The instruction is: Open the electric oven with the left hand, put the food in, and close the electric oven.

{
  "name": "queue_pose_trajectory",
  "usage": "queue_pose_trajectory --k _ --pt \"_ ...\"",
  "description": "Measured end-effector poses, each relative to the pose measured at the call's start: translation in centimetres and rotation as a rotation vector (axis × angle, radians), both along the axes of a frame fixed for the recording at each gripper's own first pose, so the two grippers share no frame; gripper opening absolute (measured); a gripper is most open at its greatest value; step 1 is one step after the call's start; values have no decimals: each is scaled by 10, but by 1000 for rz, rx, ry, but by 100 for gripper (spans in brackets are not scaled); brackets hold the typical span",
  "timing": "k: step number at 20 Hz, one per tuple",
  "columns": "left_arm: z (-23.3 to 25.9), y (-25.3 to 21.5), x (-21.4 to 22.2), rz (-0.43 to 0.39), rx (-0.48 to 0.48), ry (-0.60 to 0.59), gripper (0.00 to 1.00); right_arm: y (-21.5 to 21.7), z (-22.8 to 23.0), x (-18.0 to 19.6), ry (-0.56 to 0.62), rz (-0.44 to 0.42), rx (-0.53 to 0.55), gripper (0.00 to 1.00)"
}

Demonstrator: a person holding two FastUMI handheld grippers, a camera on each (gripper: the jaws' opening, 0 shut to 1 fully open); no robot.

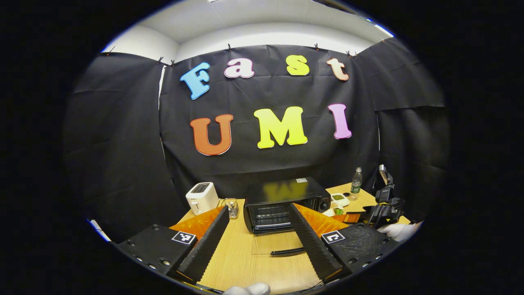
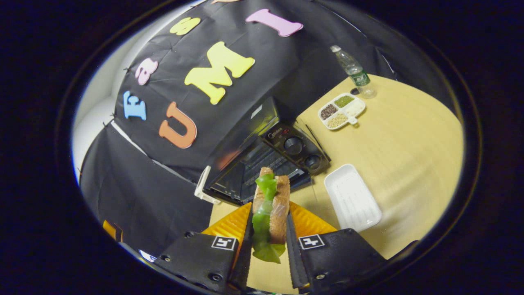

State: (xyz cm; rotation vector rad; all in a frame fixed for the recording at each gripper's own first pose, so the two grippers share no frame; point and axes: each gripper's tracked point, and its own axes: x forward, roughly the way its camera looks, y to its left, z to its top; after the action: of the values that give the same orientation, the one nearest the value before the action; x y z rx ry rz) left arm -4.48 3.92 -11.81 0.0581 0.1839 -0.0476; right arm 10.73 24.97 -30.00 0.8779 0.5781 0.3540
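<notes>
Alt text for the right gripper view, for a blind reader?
The right gripper is shut on a sandwich with green lettuce, aimed at the open black electric oven. An empty white tray lies on the wooden table beside it.

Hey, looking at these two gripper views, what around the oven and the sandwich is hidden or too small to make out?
- Oven interior, left gripper view: dark and small; what lies past the rack is unclear.
- Oven door, left gripper view: lowered glass is nearly see-through; the right finger covers one corner.
- Sandwich, right gripper view: its lower end is hidden between the right gripper fingers.
- Sectioned dish, right gripper view: contents too small to identify.
- Toaster, right gripper view: mostly hidden behind the oven.
</notes>
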Motion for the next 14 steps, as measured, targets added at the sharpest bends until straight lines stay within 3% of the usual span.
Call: queue_pose_trajectory --k 5,14 --pt "-8 3 -9 5 3 24 96 39 -13 21 16 -85 132 42" --pt "-21 0 -17 18 -28 38 96 99 -22 81 5 -190 224 42"
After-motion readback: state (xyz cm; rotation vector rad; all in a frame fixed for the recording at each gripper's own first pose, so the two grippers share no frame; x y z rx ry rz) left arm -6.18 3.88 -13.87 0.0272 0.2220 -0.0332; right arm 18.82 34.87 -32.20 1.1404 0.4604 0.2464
